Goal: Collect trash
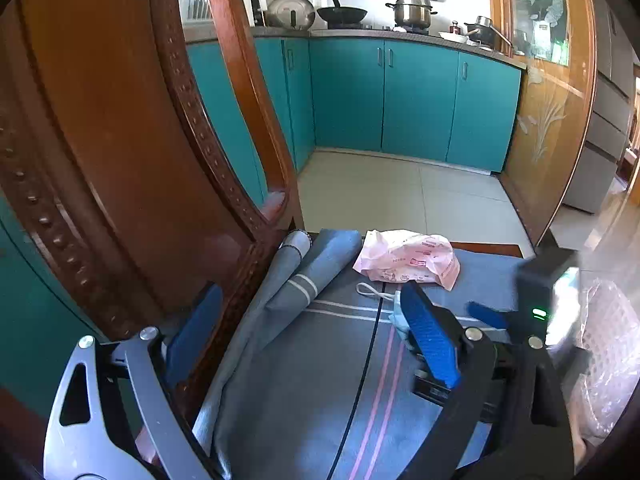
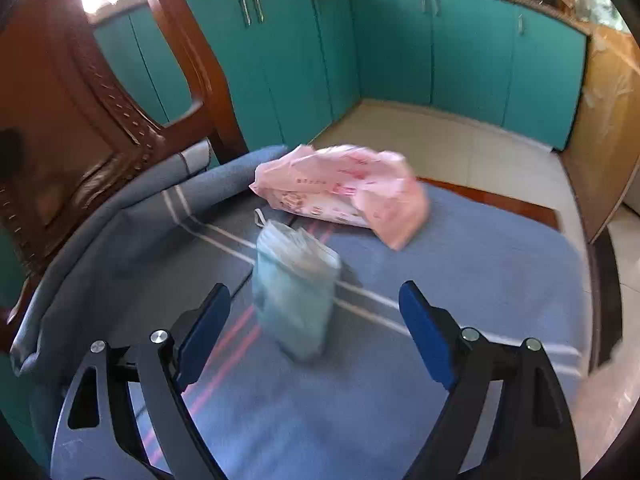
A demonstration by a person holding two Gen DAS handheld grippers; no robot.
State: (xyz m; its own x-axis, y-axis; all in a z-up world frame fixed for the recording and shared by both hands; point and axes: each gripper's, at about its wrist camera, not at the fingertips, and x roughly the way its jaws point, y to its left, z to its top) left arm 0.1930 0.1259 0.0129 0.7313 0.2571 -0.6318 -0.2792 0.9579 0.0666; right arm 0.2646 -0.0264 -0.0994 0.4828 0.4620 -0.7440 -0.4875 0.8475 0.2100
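Note:
A crumpled pink plastic bag (image 1: 408, 260) lies at the far edge of a chair seat covered with a blue striped cloth (image 1: 320, 380); it also shows in the right wrist view (image 2: 344, 192). A light blue face mask (image 2: 294, 288) with a white ear loop lies nearer, between and just ahead of my open right gripper (image 2: 316, 332). In the left wrist view the mask (image 1: 398, 316) is mostly hidden behind a finger. My left gripper (image 1: 316, 328) is open and empty over the seat, its left finger (image 1: 196, 328) beside the chair back.
A carved wooden chair back (image 1: 120, 140) rises close on the left. A clear bubble-wrap bag (image 1: 608, 360) hangs at the right. Teal kitchen cabinets (image 1: 400, 96) and a tiled floor (image 1: 400, 192) lie beyond the seat. A wooden door (image 1: 548, 100) stands at right.

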